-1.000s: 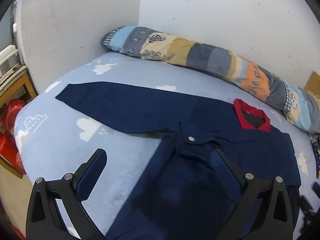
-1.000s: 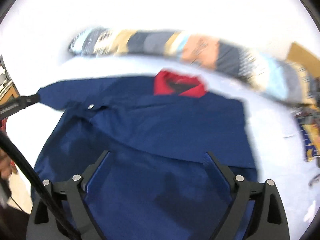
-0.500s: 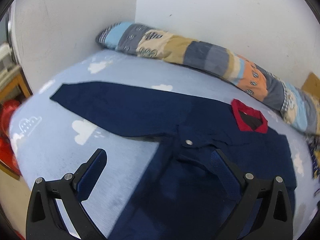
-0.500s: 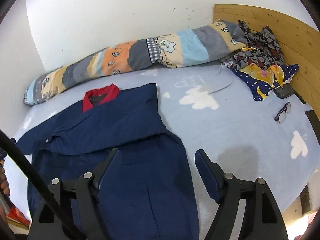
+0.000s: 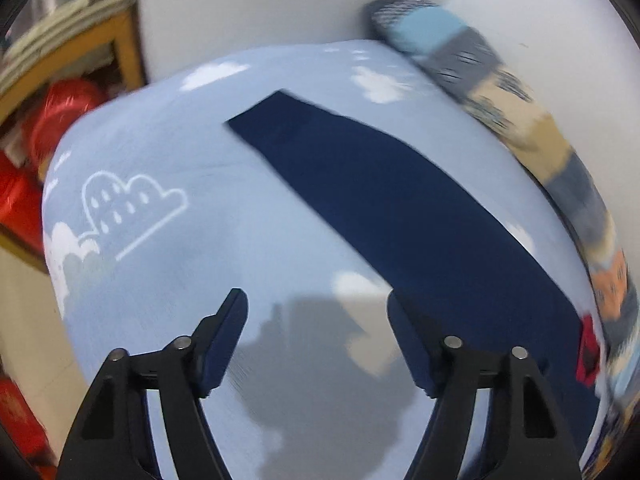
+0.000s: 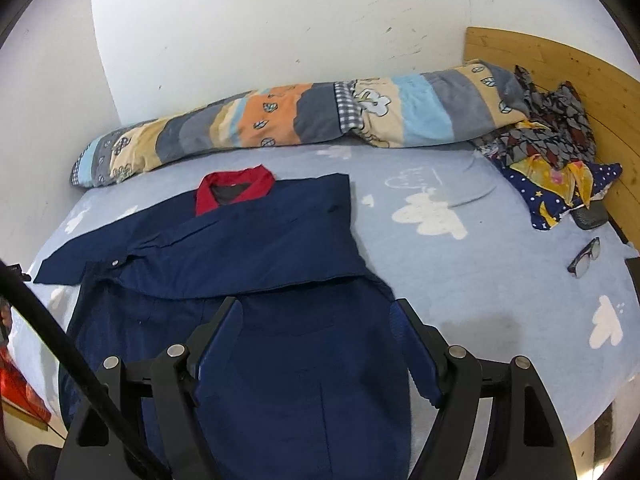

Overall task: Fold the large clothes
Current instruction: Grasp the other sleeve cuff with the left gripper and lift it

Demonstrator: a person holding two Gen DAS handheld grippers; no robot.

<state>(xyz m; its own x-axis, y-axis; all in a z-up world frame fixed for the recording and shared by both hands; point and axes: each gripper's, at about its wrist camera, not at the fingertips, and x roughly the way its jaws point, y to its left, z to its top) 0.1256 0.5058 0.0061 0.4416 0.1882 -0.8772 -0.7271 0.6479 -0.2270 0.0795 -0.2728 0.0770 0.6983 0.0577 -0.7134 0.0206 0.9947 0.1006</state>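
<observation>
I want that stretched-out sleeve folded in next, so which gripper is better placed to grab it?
Left. The left gripper is open above the bed sheet beside the outstretched sleeve. The right gripper hangs over the jacket body, away from it.

jacket (image 6: 248, 248): dark navy throughout, collar (image 6: 234, 190) in red with a grey inner lining
sleeve (image 5: 384, 196): the same plain navy
bed sheet (image 6: 480, 264): pale blue, printed with white clouds, some solid, some only outlined with raindrops
bolster (image 6: 304, 120): patchwork bands of grey, orange, beige and light blue, one checked band, small leaf motifs
headboard (image 6: 560, 76): light wood
heaped clothes (image 6: 548, 152): navy with stars, yellow, grey-and-maroon print
glasses (image 6: 585, 258): dark frame
bags (image 5: 24, 184): shiny red
</observation>
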